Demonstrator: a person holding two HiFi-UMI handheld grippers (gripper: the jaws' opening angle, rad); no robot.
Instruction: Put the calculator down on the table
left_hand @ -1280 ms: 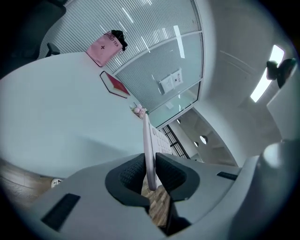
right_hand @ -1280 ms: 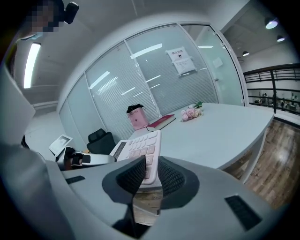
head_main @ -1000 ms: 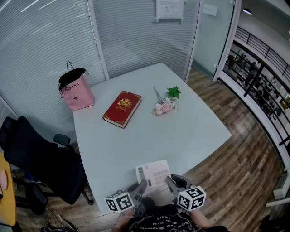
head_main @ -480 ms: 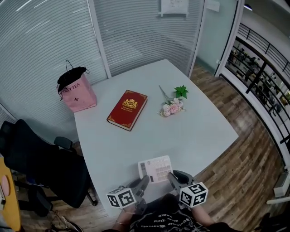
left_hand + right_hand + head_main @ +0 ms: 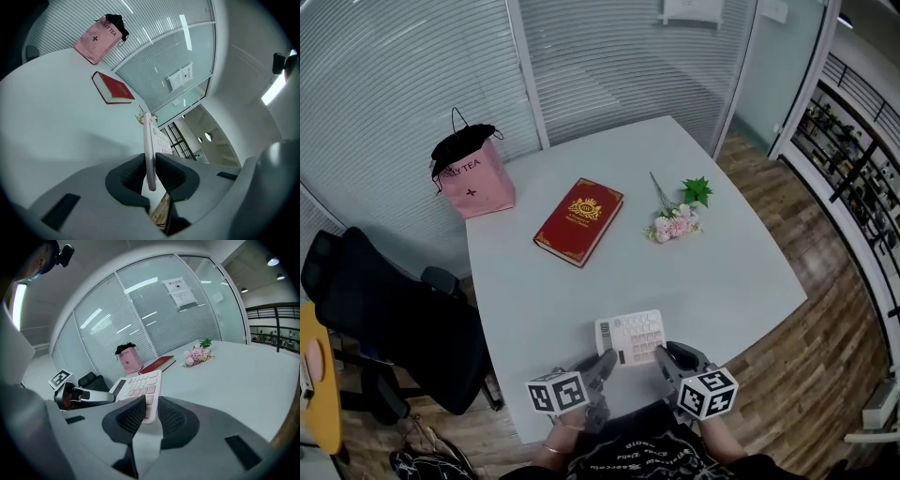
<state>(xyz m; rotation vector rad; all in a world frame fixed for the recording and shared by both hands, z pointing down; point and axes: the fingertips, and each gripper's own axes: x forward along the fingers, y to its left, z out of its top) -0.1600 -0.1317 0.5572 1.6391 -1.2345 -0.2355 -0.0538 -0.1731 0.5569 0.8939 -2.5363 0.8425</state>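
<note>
Both grippers are on the calculator (image 5: 630, 337). The left gripper (image 5: 607, 362) has its jaws drawn in to a narrow gap, and the left gripper view shows the thin body clamped edge-on between the pads. The right gripper (image 5: 663, 358) is likewise closed down on the calculator, with its pads pressing the near edge by the lowest row of keys.

Position: in the head view the calculator sits over the near edge of the white table (image 5: 722, 281), directly in front of me and between the two marker cubes. I cannot tell whether its underside touches the tabletop or hangs just above it.

Orientation: key face up. The long axis runs side to side across my front, from one gripper to the other. The display end points to my left, toward the left gripper, and the keypad end points right. In the head view the right end lies slightly farther from me than the left.

Elsewhere on the table, well apart from the calculator: a red book (image 5: 578, 222) mid-table, a small bunch of pink flowers (image 5: 677, 217) to its right, and a pink bag (image 5: 472, 178) at the far left corner. A black chair (image 5: 384, 319) stands off the table's left side.
</note>
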